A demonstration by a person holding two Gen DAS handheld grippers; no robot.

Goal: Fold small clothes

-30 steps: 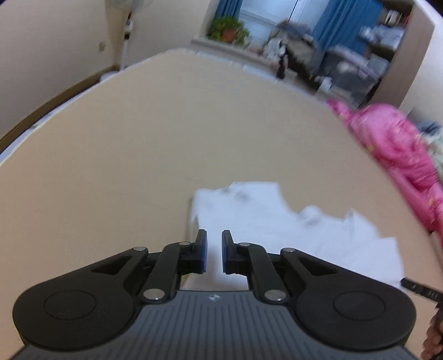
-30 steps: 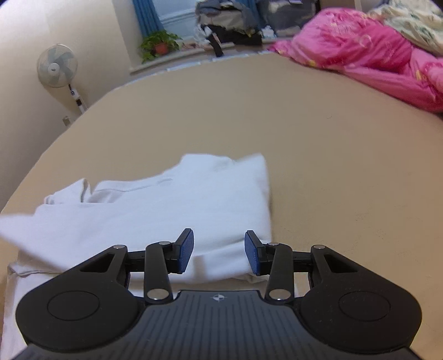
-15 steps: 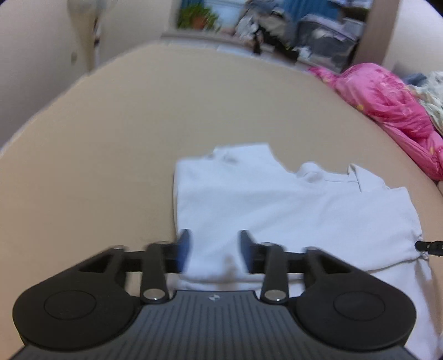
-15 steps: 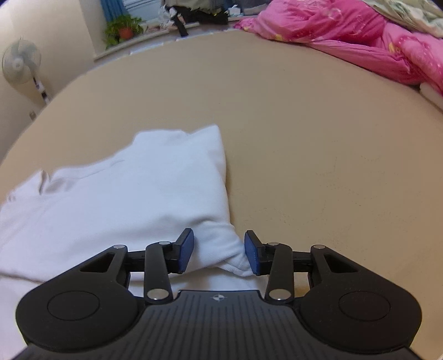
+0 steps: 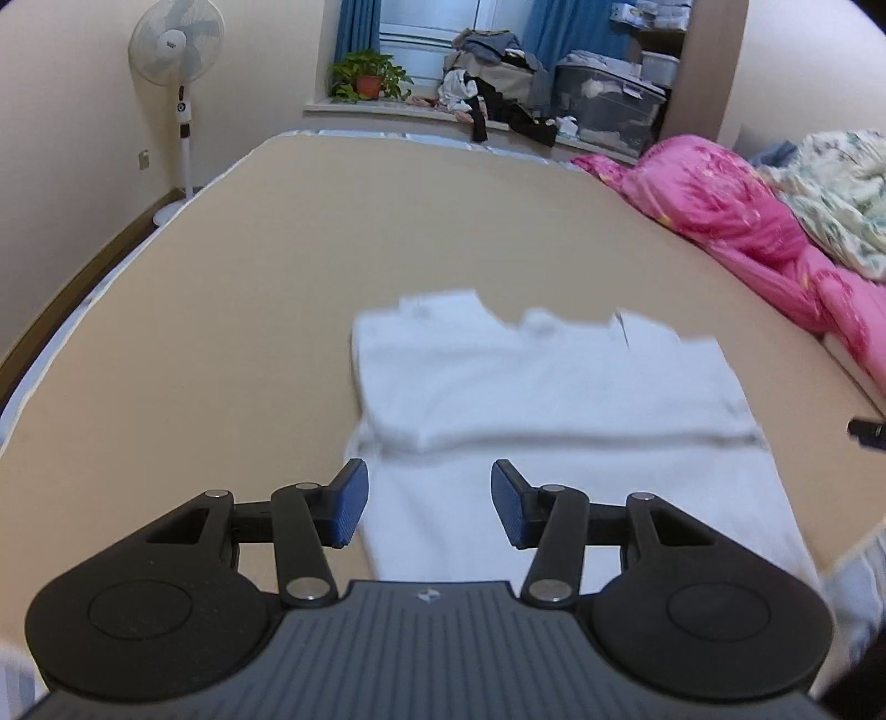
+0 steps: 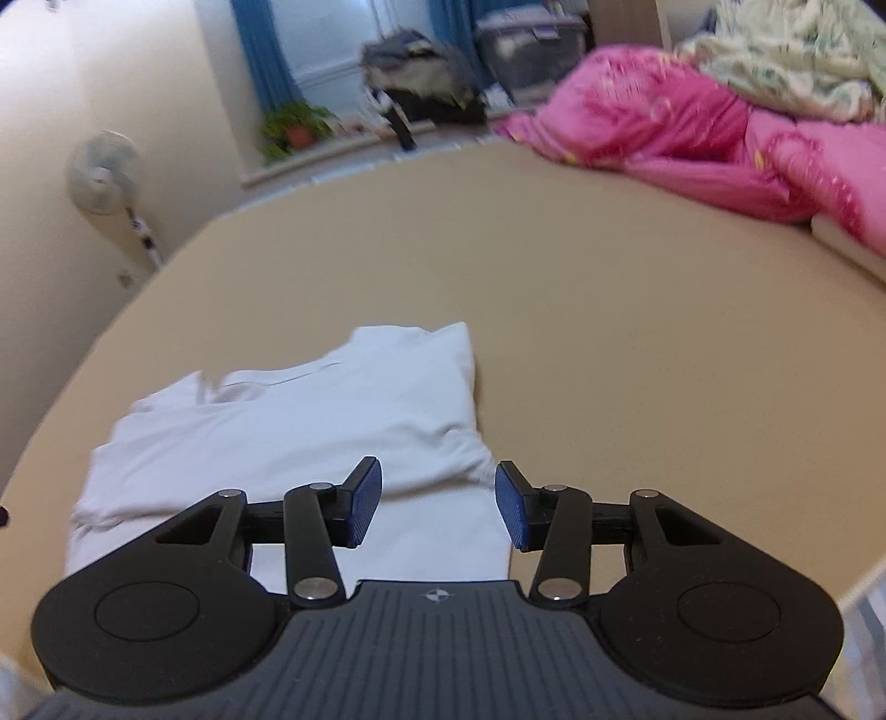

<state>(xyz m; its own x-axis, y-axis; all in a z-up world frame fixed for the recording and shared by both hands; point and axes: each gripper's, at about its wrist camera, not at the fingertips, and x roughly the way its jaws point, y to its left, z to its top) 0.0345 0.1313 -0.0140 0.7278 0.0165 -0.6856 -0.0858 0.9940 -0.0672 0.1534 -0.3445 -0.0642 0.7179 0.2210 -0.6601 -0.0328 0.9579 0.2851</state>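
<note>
Item: white T-shirt, lying flat on the tan bed, partly folded. Seen over the left claw, the garment sits directly ahead of and under the blue pads; a folded edge runs crosswise just beyond the fingertips, with the doubled upper part past it and a single layer reaching back beneath the claw.

Left claw: spread, nothing between the pads; its jaws opened within the last second and have held that width since. It hangs above the shirt, not pressing it.

Right claw: spread, its jaws have just been opening a little; no cloth is pinched. The shirt's right-hand folded corner lies just ahead of it, a small pucker of fabric nearest the right pad.

Surroundings: pink quilt far ahead and to the right of the right claw; standing fan far ahead and to the left of the left claw; potted plant on the sill beyond.

Progress, judged: one crosswise fold laid and let go. The lower single layer is unfolded, so at least one more fold seems due, then smoothing.
</note>
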